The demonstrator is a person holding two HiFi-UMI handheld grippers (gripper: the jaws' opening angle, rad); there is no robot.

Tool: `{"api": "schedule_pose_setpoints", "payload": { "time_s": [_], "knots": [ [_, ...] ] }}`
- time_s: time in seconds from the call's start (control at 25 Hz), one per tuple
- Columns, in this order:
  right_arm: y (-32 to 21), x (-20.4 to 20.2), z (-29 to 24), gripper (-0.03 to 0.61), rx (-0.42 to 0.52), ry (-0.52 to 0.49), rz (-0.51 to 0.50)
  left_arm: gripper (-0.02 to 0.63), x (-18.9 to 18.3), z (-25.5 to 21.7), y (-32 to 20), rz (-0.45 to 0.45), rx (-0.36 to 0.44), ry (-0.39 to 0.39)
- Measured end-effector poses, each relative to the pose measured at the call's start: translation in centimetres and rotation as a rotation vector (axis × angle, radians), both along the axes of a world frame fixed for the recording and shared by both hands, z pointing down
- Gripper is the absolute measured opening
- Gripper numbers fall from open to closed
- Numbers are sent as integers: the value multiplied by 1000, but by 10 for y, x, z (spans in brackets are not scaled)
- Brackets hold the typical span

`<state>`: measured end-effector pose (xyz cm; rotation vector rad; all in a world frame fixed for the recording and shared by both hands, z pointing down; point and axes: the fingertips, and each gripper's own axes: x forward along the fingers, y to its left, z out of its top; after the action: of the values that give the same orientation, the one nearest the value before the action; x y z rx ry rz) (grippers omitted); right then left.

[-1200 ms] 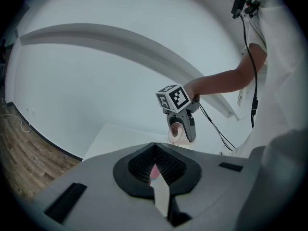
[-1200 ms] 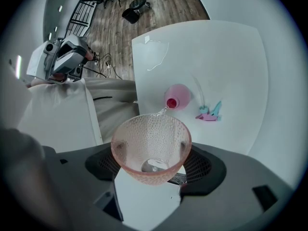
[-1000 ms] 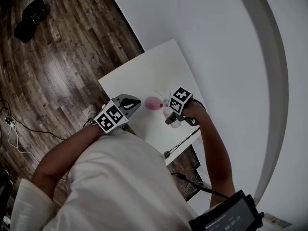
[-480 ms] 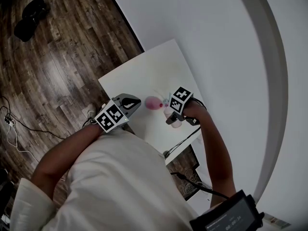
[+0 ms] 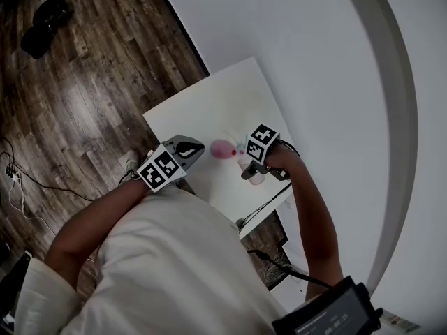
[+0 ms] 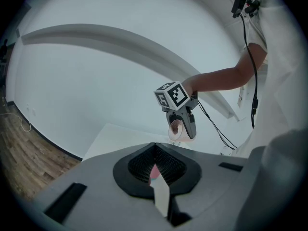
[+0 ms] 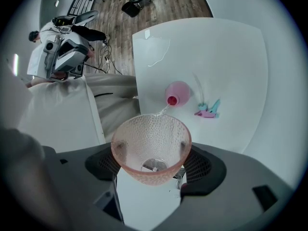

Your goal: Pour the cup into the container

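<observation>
My right gripper (image 7: 151, 166) is shut on a pink dimpled cup (image 7: 151, 146), which is tilted with its mouth toward the camera. A thin stream (image 7: 162, 110) runs from the cup's rim down to the small round opening of a pink container (image 7: 177, 93) on the white table (image 7: 231, 57). In the head view the container (image 5: 223, 149) stands between both grippers, the right gripper (image 5: 249, 167) just to its right. My left gripper (image 5: 198, 148) hovers at the table's near left edge, shut and empty. The left gripper view looks past its closed jaws (image 6: 156, 170) at the held cup (image 6: 176, 128).
A small teal and pink object (image 7: 208, 110) lies on the table right of the container. A wet streak (image 7: 159, 57) marks the table's far side. Dark wood floor (image 5: 77, 82) with cables lies left of the table; a white wall (image 5: 314, 61) stands behind it.
</observation>
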<state>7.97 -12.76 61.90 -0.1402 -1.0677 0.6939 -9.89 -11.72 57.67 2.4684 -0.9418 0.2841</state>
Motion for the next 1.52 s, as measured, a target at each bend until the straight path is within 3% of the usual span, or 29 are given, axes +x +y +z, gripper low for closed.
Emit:
{"api": "schedule_pose_setpoints", "payload": {
  "time_s": [0.96,1.52],
  "knots": [
    [-5,4,10,373,-56,73,-10,11,-8,-4,4,-26,-1,-5],
    [-7,-3,21,373,-114,129,-96,11,-16,0,15,-51,-12,-1]
  ]
}}
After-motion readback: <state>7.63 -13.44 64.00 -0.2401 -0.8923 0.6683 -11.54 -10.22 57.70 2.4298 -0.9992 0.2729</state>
